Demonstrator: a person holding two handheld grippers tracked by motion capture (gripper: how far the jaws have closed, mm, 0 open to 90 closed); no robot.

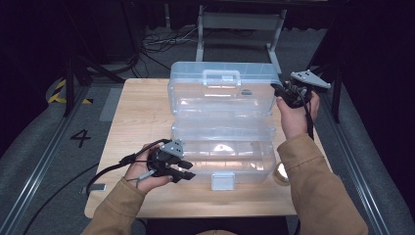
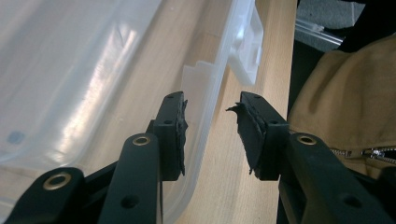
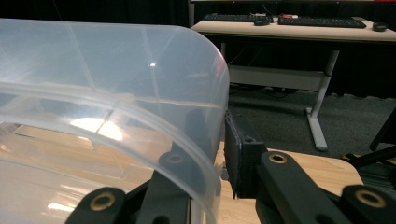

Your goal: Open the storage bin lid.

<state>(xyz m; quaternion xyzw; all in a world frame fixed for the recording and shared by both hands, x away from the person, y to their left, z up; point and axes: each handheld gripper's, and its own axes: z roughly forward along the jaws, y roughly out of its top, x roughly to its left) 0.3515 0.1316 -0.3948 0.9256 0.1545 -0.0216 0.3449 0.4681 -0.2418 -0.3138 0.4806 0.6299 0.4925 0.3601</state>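
While the clear plastic toolbox (image 1: pixel 222 147) sits open mid-table, status near to far:
left gripper (image 1: pixel 182 172): jaws apart, straddling the box's front wall near its left corner; pads not pressing on it.
latch (image 1: pixel 222 180): white, front centre of base, hanging free.
tape roll (image 1: pixel 281 173): on the wooden table (image 1: pixel 137 117), just right of the base.
lid (image 1: pixel 222 88): raised at the back, handle on top.
right gripper (image 1: pixel 280 93): clamped on the lid's right edge, one jaw inside, one outside.

Bare table (image 1: pixel 142 110) left of box (image 1: pixel 222 147)
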